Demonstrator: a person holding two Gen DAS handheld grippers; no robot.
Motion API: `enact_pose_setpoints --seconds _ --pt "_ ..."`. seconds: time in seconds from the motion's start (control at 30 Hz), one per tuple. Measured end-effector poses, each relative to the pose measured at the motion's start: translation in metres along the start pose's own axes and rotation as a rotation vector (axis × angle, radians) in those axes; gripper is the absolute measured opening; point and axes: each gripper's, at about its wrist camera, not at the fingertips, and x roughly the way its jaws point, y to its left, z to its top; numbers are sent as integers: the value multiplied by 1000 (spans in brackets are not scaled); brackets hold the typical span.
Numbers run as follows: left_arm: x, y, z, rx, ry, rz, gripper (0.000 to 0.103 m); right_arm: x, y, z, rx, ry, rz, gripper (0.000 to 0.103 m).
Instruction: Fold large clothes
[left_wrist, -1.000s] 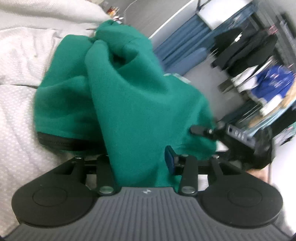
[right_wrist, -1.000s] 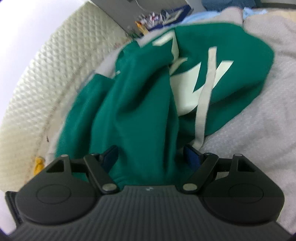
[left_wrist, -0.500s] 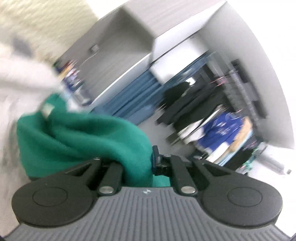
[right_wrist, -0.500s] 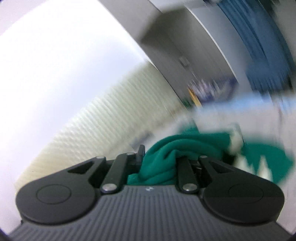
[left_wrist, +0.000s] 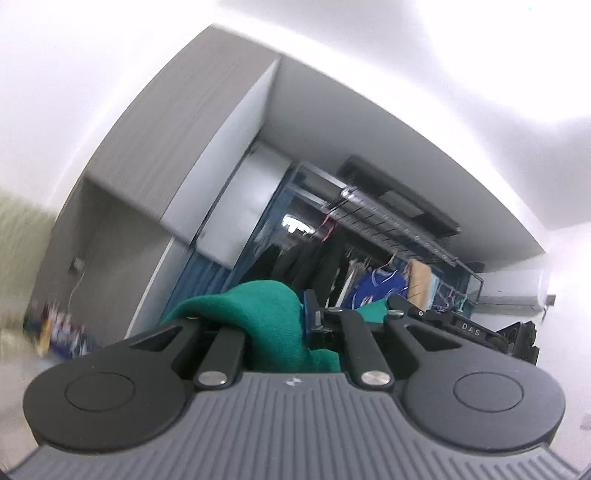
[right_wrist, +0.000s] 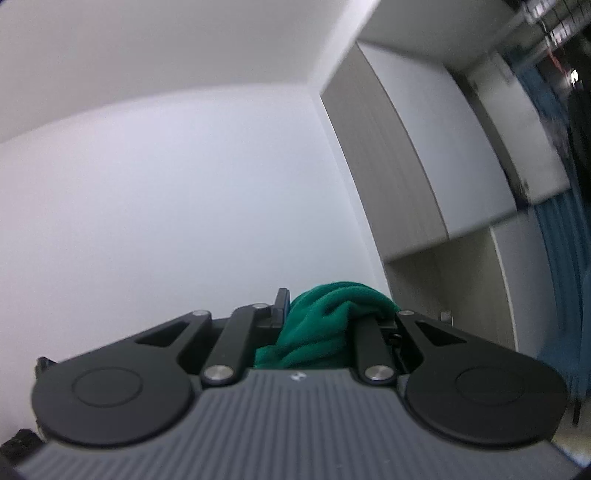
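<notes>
Green fleece is filling both wrist views: the big green garment (left_wrist: 266, 317) is bunched up between the fingers of the left gripper (left_wrist: 258, 325), clenched tight on it, and the right gripper (right_wrist: 325, 317) is pinching another handful. Both are pointing out toward the wardrobe (left_wrist: 177, 177) and clothes rail (left_wrist: 388, 221), probably so the thing hangs open for folding.

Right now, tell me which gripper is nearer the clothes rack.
Right, likely. Seen from the left gripper, the right gripper sits toward the clothes rack, which lies off its right side.
</notes>
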Motion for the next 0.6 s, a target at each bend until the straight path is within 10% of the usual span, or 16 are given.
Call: enact_pose_setpoints --seconds 0.3,0.6 --pt "34 -19 16 85 55 96 13 61 -26 -5 -30 50 -109 18" --pt "137 188 -118 -62 195 268 13 184 -156 -172 8 262 -228 18"
